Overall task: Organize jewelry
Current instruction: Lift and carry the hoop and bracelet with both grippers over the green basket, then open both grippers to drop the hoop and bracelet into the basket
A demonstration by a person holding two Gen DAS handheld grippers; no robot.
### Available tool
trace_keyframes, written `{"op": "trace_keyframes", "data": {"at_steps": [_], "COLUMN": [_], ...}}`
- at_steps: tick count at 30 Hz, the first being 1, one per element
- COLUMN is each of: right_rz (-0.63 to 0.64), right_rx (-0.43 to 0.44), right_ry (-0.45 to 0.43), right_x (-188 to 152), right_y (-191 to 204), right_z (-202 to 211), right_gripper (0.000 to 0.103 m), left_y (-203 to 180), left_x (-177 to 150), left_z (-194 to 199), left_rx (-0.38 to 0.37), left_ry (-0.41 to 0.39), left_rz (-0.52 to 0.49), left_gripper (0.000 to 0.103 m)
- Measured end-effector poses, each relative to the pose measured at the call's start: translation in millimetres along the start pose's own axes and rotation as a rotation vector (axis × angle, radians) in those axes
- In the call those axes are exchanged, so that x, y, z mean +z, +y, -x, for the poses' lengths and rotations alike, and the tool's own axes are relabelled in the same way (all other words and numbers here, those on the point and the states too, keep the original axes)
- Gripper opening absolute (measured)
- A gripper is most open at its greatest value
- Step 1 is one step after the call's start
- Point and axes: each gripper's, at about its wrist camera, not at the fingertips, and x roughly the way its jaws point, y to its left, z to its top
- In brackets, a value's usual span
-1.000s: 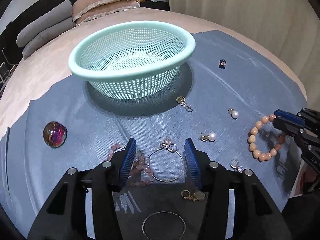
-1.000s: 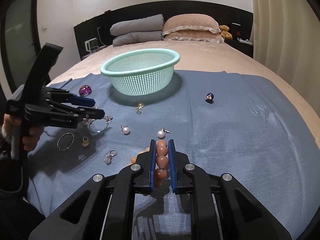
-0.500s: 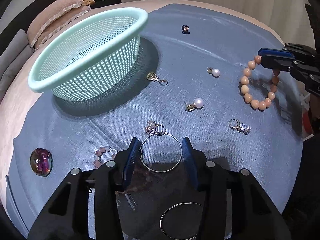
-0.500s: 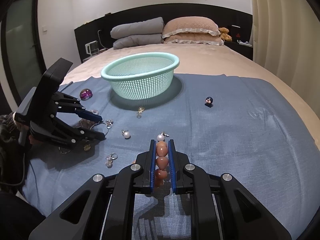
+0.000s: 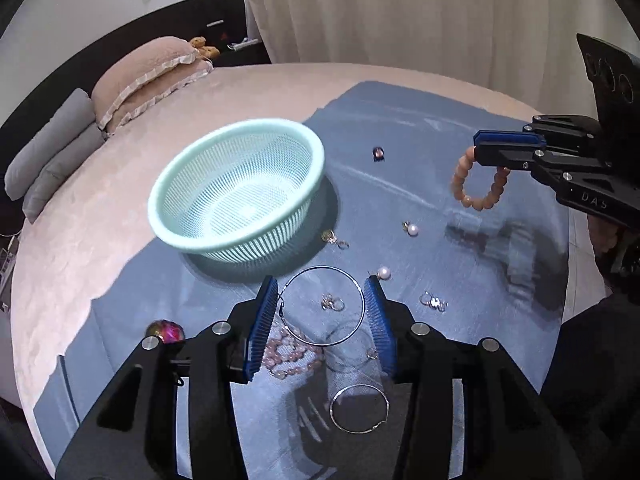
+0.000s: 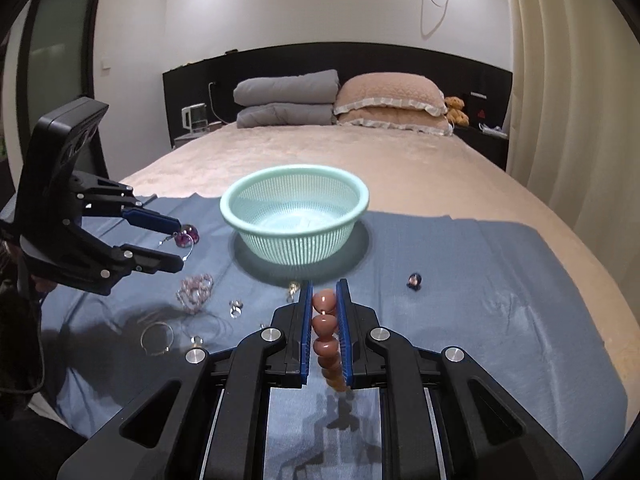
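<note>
A mint mesh basket (image 5: pixel 240 156) (image 6: pixel 294 184) stands on the blue cloth (image 5: pixel 420 128) on the bed. My left gripper (image 5: pixel 322 304) is shut on a thin silver hoop (image 5: pixel 320 270), held across its two blue pads above the cloth; it also shows in the right wrist view (image 6: pixel 174 244). My right gripper (image 6: pixel 325 304) is shut on a peach bead bracelet (image 6: pixel 325 326), lifted off the cloth; in the left wrist view the bracelet (image 5: pixel 478 200) hangs from its fingers (image 5: pixel 508 146), right of the basket.
On the cloth lie a pink bead bracelet (image 5: pixel 286 354), a second silver hoop (image 5: pixel 360 408), two pearl earrings (image 5: pixel 412 230) (image 5: pixel 384 273), small rings (image 5: pixel 332 302) (image 5: pixel 434 302), a gold charm (image 5: pixel 334 238), a purple stone (image 5: pixel 166 330) and a dark bead (image 5: pixel 378 153). Pillows lie behind.
My left gripper closed on the silver hoop and lifted it off the cloth toward the basket. My right gripper lifted the peach bracelet up and forward.
</note>
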Motion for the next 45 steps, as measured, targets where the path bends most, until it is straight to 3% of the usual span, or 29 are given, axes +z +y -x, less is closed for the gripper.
{"op": "trace_keyframes", "data": {"at_steps": [7,10,16,21,28,36,45], "right_rz": [0.083,0.082,0.062,0.017,-0.039,-0.079,-0.049], "right_rx": [0.036,0.072,0.132,0.155,0.165,0.170,0.132], "right_ry": [-0.086,-0.133,-0.146,-0.077,0.063,0.111,0.133], "right_x": [69.4,97.2,138.7,136.0,98.3,80.7,77.7], "right_y": [8.8,10.9,11.2,3.0,-2.6,-4.1,-3.1], "right_z": [0.8,1.7,-27.7,-78.9,-159.4,-179.0,-169.0], "right_gripper": [0.011,0.011,0.011,0.011,0.011,0.014,0.014], "left_y": [29.1,42.2,76.1,96.9,100.4,95.0,95.0], "left_x": [50.0,64.0,78.4,74.6,64.8,58.5,61.5], "left_z": [31.6,29.8,-0.7,-43.6,-95.1,-107.9,-97.0], "left_rx": [0.110,0.118,0.151,0.171,0.183,0.232,0.256], "left_ry": [-0.093,-0.106,-0.080,-0.058,0.022,0.047,0.054], "left_rz": [0.080,0.140,0.360,0.528,0.580,0.533,0.518], "left_gripper": [0.046,0.046,0.046,0.046,0.046,0.047,0.048]}}
